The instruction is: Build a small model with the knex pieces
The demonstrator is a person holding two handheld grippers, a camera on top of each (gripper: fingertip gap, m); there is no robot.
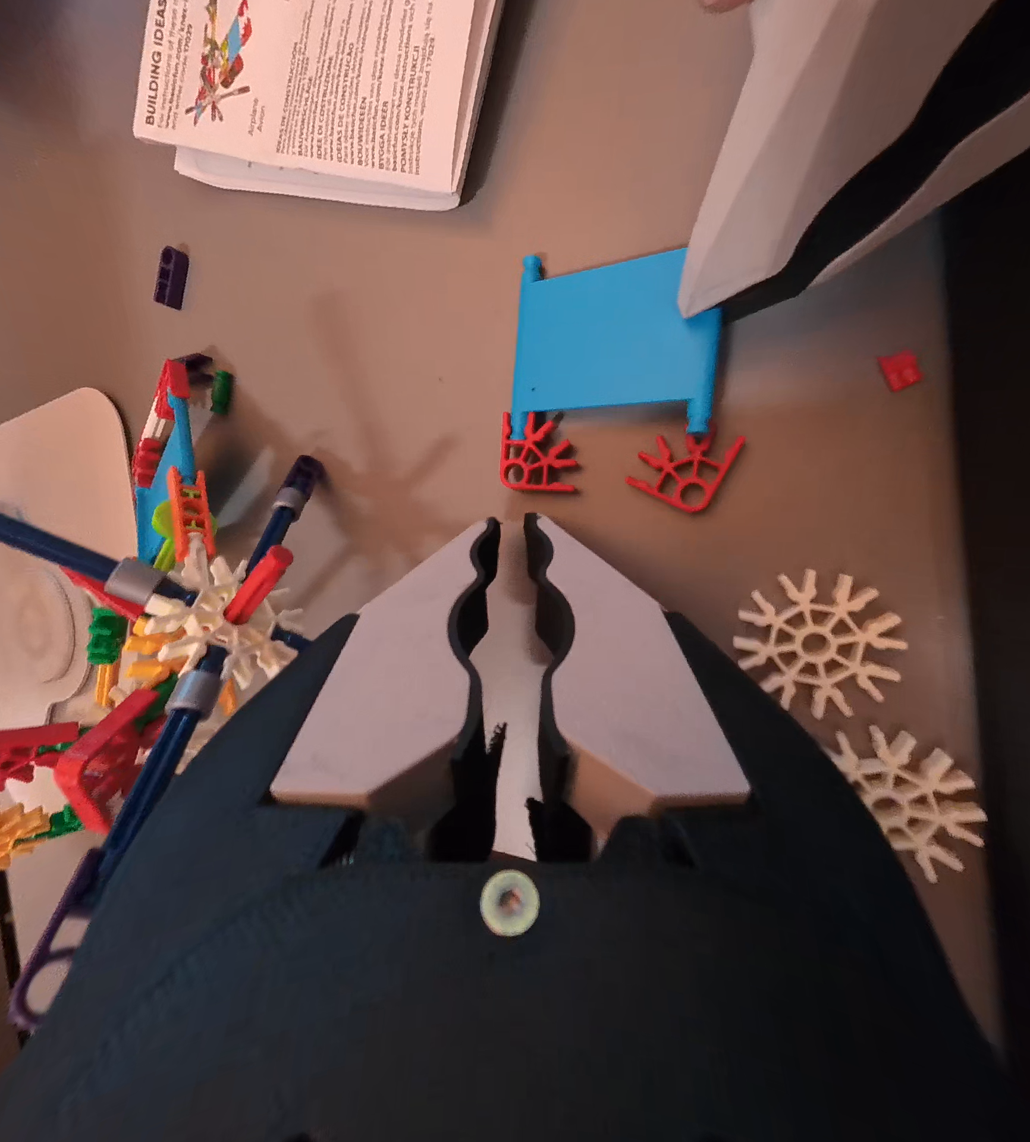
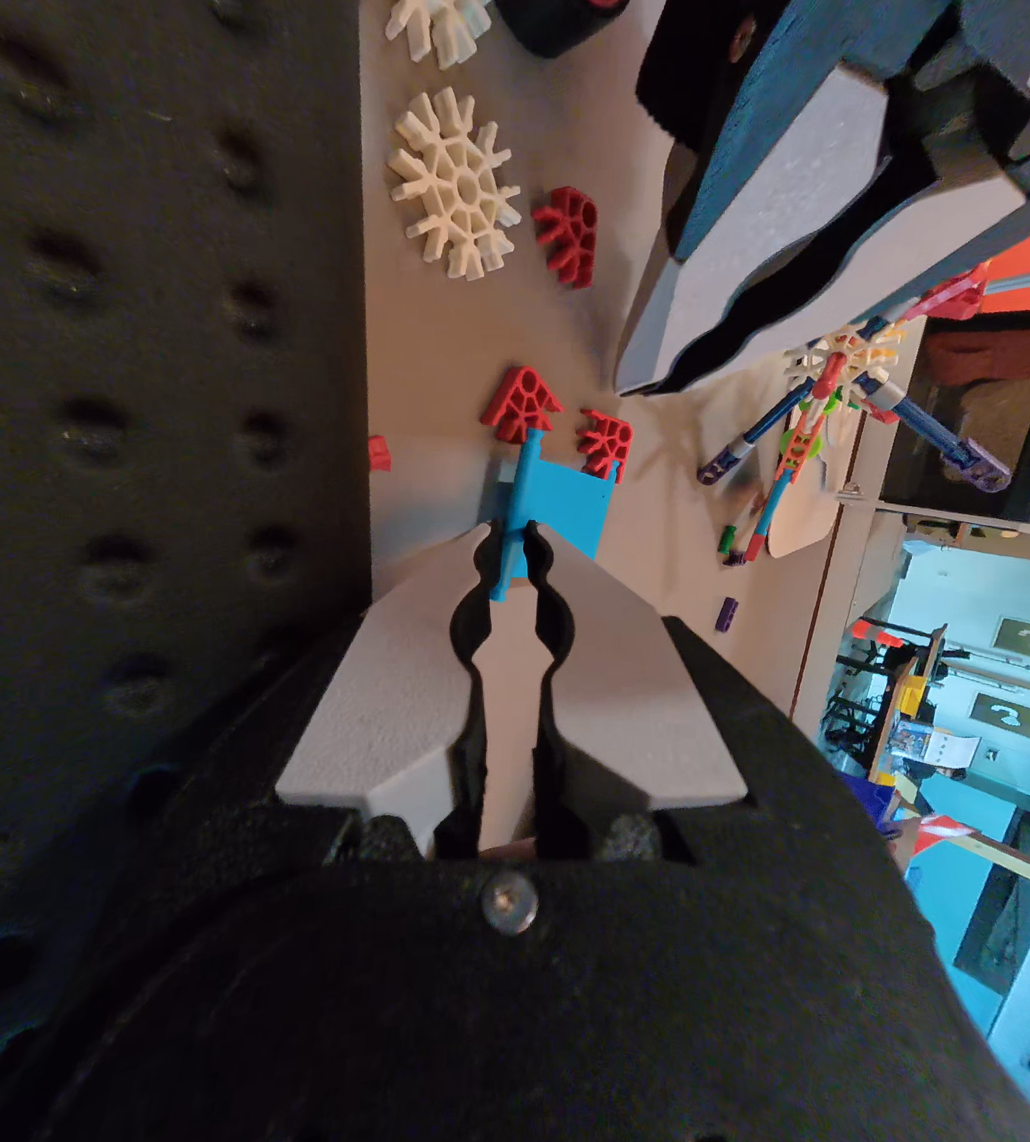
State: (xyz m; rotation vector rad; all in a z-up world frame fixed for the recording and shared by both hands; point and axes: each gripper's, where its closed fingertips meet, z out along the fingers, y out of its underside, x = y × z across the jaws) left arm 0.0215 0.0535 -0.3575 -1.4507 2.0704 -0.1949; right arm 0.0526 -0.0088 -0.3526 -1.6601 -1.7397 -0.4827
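Left wrist view: the left claw [image 1: 511, 522] hangs over the grey worktop [image 1: 376, 321] with its tips nearly together and nothing between them. Just ahead of it lies a flat sky-blue plastic panel with a thin rod along each of two opposite edges [image 1: 614, 337]. The near end of each rod is plugged into a small red plastic fan-shaped connector [image 1: 534, 460], [image 1: 688, 473]. The right claw [image 1: 701, 296] comes in from the upper right, its tip on the panel's far right corner. Two cream snowflake-shaped plastic connectors [image 1: 818, 642], [image 1: 911, 803] lie to the right; a multicoloured rod-and-connector model [image 1: 191, 612] stands to the left on a pale board [image 1: 43, 469]; a white printed booklet [image 1: 315, 93] lies beyond, with a small purple clip [image 1: 171, 276] near it and a tiny red piece [image 1: 900, 372] far right.

Right wrist view: the right claw [image 2: 509, 525] is closed on the blue panel's edge rod [image 2: 515, 513], near the end away from the red connectors [image 2: 522, 405], [image 2: 605, 442]. The left claw [image 2: 630, 386] hovers near them, apart from the parts. A third red connector [image 2: 568, 238] lies by a cream one [image 2: 454, 182].

Judging by looks, the panel is light, thin and a little flexible, and its smooth face offers nothing to pinch. The edge rod is the stiffer, surer hold. The push-fit connectors might twist or pop off under a sideways load.
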